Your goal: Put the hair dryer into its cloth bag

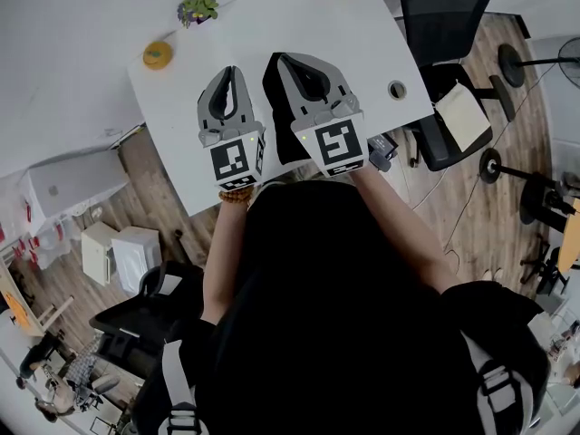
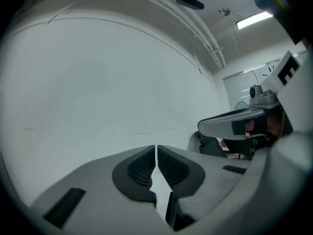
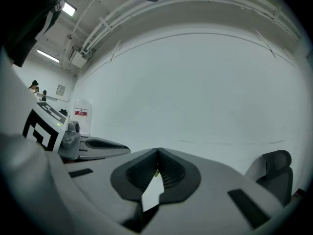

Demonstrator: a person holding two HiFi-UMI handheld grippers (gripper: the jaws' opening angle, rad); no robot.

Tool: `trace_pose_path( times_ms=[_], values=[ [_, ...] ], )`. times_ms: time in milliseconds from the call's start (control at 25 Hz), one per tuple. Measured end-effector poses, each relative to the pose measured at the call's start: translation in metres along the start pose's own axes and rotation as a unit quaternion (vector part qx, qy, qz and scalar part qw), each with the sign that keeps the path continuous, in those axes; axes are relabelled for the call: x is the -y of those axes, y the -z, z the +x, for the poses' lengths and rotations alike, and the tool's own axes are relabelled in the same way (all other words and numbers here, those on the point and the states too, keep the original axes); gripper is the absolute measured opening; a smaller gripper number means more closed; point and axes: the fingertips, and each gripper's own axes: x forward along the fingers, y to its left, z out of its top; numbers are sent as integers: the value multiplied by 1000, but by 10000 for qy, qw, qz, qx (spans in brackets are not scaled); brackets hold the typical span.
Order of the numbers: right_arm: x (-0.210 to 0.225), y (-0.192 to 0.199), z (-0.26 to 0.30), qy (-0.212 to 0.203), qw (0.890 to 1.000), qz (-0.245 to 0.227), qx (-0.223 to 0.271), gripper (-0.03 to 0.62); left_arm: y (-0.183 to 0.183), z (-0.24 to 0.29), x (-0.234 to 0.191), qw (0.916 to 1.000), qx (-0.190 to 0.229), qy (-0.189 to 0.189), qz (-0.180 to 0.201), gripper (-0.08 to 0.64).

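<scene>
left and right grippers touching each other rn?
Apart. The head view shows a strip of white table between the left gripper and the right gripper.

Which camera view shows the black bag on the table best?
The head view: the black bag lies on the white table, partly hidden by the right gripper. Both gripper views show shut jaws and a wall, but no bag.

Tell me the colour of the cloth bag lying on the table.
Black. The cloth bag shows best in the head view.
</scene>
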Motion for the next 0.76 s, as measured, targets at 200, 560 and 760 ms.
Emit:
trace_pose_path(
  times_ms=[200,560,760],
  values=[
    [-3,3,3,-58,10000,12,-32,29,2,3,1,10000,-15,13,8,35],
    [-4,13,5,-179,9997,71,-166,29,10,10,2,9999,-117,59,-36,35],
    [-2,18,6,-232,9994,75,-236,29,19,14,2,9997,-218,36,-101,35]
  ],
)
